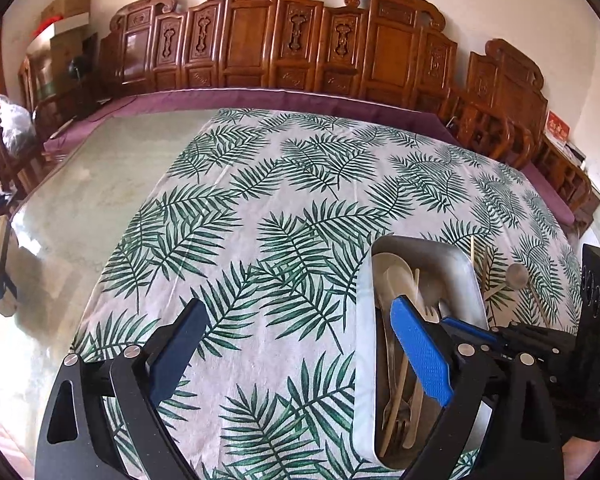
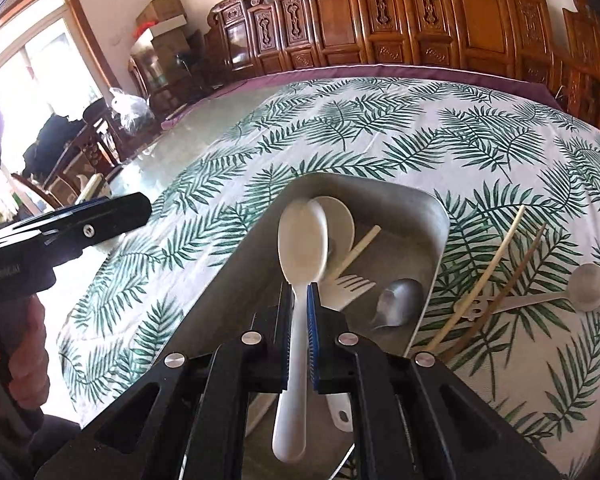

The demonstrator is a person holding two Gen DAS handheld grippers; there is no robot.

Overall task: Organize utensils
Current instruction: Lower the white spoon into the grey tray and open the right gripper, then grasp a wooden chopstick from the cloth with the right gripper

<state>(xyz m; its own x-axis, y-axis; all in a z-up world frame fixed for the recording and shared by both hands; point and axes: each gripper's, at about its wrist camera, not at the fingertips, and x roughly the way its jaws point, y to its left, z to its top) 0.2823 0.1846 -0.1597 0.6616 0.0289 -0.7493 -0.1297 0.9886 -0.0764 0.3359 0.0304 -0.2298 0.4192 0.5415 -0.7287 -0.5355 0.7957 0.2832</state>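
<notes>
My right gripper (image 2: 300,288) is shut on the neck of a white spoon (image 2: 302,240), held bowl-forward over a grey metal tray (image 2: 440,216). The spoon's bowl looks slightly blurred. Inside the tray lie a white ladle (image 2: 340,216), a white fork (image 2: 348,286), a metal spoon (image 2: 400,300) and a chopstick (image 2: 360,246). My left gripper (image 1: 300,308) stands open and holds nothing, over the leaf-print cloth just left of the tray (image 1: 364,280). Its right finger (image 1: 420,352) overlaps the tray's utensils in that view.
On the cloth right of the tray lie bamboo chopsticks (image 2: 488,264) and a slotted metal spoon (image 2: 588,286). The leaf-print cloth (image 1: 259,208) covers part of a glass-topped table (image 1: 99,184). Carved wooden chairs (image 1: 259,40) line the far edge. A hand (image 2: 23,360) holds the left gripper's handle.
</notes>
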